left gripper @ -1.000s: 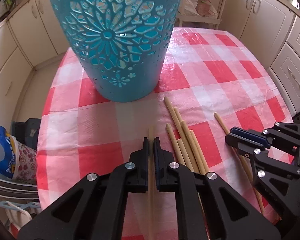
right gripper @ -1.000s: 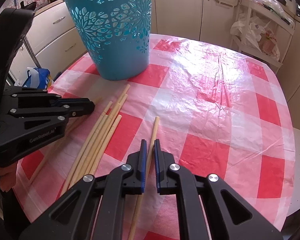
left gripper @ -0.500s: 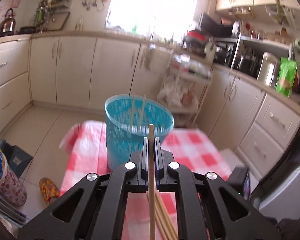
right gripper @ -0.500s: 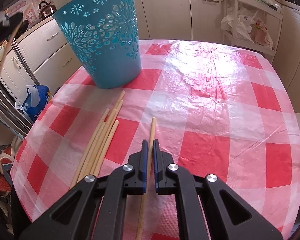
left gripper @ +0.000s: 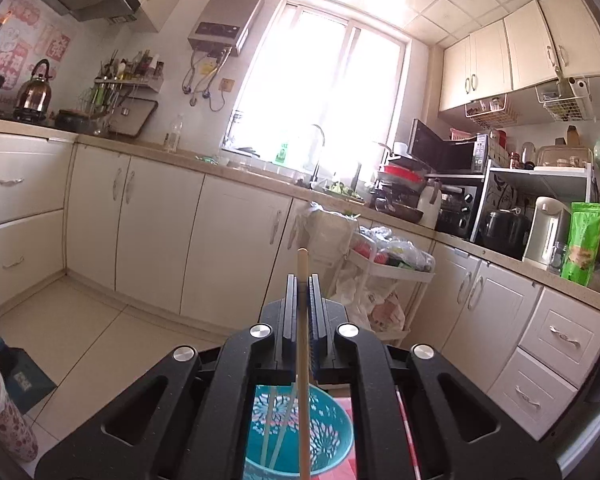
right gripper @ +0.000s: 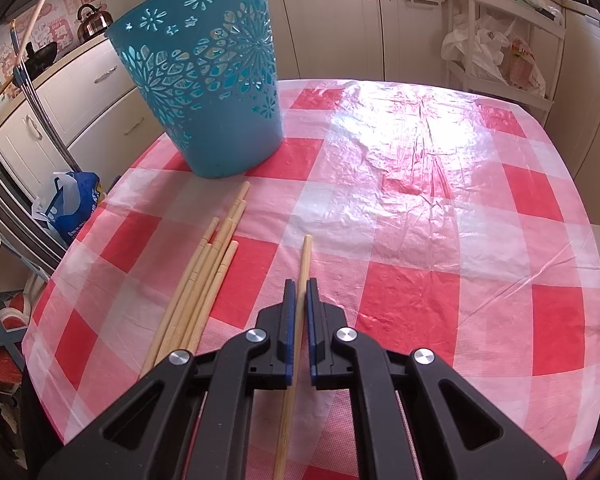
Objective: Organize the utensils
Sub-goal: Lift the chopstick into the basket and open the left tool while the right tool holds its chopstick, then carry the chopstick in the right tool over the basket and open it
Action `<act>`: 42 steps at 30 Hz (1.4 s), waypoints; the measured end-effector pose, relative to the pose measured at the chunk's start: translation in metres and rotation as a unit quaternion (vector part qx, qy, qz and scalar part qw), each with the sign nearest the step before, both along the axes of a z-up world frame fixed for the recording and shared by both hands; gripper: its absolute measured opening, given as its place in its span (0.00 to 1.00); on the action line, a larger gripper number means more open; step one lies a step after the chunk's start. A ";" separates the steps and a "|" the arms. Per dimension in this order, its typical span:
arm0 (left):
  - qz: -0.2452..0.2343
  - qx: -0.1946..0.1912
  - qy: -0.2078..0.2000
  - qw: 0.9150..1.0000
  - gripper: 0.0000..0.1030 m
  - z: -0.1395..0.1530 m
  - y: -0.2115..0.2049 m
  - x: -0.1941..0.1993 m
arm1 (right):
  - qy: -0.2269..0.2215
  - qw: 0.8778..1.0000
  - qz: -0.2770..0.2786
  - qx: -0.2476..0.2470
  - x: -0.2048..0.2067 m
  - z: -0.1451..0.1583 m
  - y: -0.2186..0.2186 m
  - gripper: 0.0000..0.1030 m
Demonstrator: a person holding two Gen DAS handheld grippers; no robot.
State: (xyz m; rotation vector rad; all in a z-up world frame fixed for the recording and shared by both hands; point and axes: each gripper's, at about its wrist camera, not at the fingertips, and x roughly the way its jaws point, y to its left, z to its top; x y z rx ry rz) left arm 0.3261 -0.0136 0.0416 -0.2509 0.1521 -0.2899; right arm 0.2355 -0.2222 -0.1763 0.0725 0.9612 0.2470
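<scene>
L gripper (left gripper: 302, 280) clamped on pale wooden chopstick (left gripper: 302, 320) above teal cut-out plastic basket (left gripper: 332, 436); R gripper (right gripper: 298, 284) pinching another wooden chopstick (right gripper: 303, 264) on red-checked tablecloth (right gripper: 440, 208).

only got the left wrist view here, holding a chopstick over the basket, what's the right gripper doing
Observer: The right gripper is shut on a single chopstick that lies on the checked tablecloth.
Operator: any others left on the table
Observer: Yes, a bundle of chopsticks lies loose just to the left of that one.
Operator: where's the basket from there
Observer: The blue basket stands upright at the far left of the table, beyond the bundle.
</scene>
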 end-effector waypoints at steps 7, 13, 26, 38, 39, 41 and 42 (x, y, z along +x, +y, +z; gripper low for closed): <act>0.057 -0.001 -0.021 0.998 0.05 0.006 -0.007 0.047 | 0.001 1.000 0.000 0.007 0.002 0.000 -0.004 0.06; 0.079 0.021 -0.008 0.997 0.05 -0.008 -0.013 0.077 | 0.002 1.000 0.001 0.009 0.002 0.000 -0.005 0.06; 0.072 0.045 0.045 0.995 0.05 -0.035 -0.019 0.091 | 0.002 1.000 0.001 0.010 0.002 -0.001 -0.006 0.05; 0.068 0.031 0.063 0.995 0.21 -0.046 0.003 0.036 | 0.012 0.998 -0.007 0.055 0.003 -0.002 -0.017 0.05; 0.071 0.028 0.061 0.995 0.24 -0.049 0.007 0.024 | 0.017 0.997 -0.011 0.072 0.005 -0.003 -0.022 0.05; 0.075 0.023 0.064 0.995 0.32 -0.058 0.015 0.003 | 0.028 0.994 -0.019 0.103 0.007 -0.005 -0.030 0.05; 0.078 0.020 0.068 0.994 0.32 -0.064 0.021 -0.008 | 0.032 0.993 -0.022 0.111 0.007 -0.005 -0.032 0.05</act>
